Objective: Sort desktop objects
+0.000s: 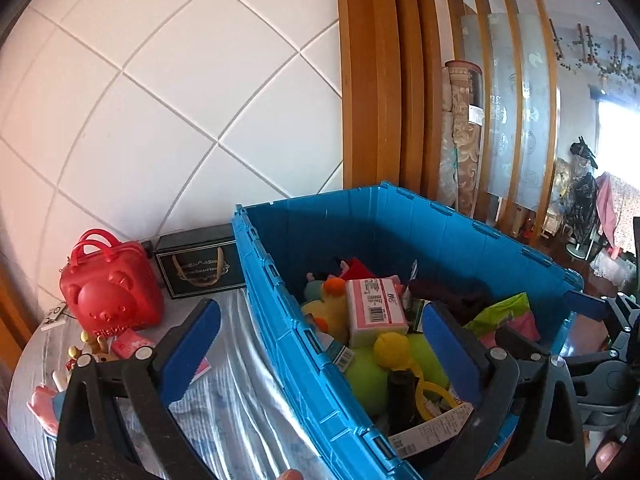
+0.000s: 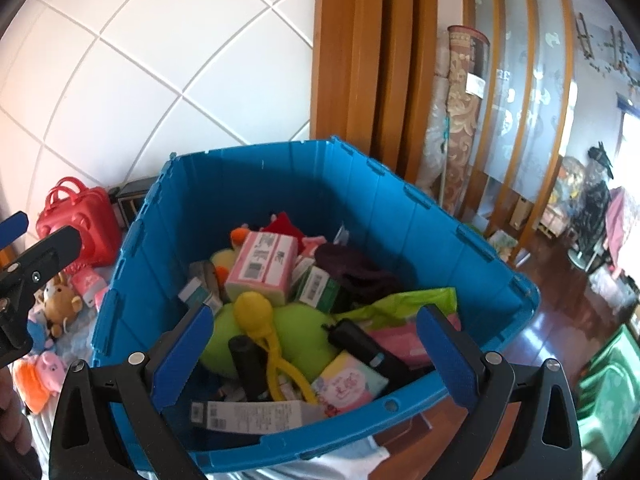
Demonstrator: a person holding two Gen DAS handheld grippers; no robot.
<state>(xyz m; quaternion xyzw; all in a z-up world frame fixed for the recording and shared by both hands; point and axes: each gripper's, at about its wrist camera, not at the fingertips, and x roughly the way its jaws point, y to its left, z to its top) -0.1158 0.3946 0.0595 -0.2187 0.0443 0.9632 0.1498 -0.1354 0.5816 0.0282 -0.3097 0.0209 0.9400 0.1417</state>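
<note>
The big blue box (image 2: 256,184) is full: a pink tissue pack (image 2: 262,270), a yellow ball toy (image 2: 256,312) on a green pillow (image 2: 300,336). At nine o'clock, a red bear bag (image 1: 110,292) sits on the shiny counter (image 1: 224,412). White wall tiles (image 1: 160,80) are behind. Left tongs (image 1: 320,356) and right tongs (image 2: 316,354) are spread wide, holding nothing.

Glossy plastic blue crate (image 2: 440,216) — glazed white wall tiles (image 1: 160,80), polished wood frame (image 1: 372,80)

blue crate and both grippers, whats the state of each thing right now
blue crate: lid off, heaped with items
left gripper: jaws wide open, empty
right gripper: jaws wide open, empty
red bear case: closed, upright on the table
pink tissue pack: sealed, on top of the heap
</note>
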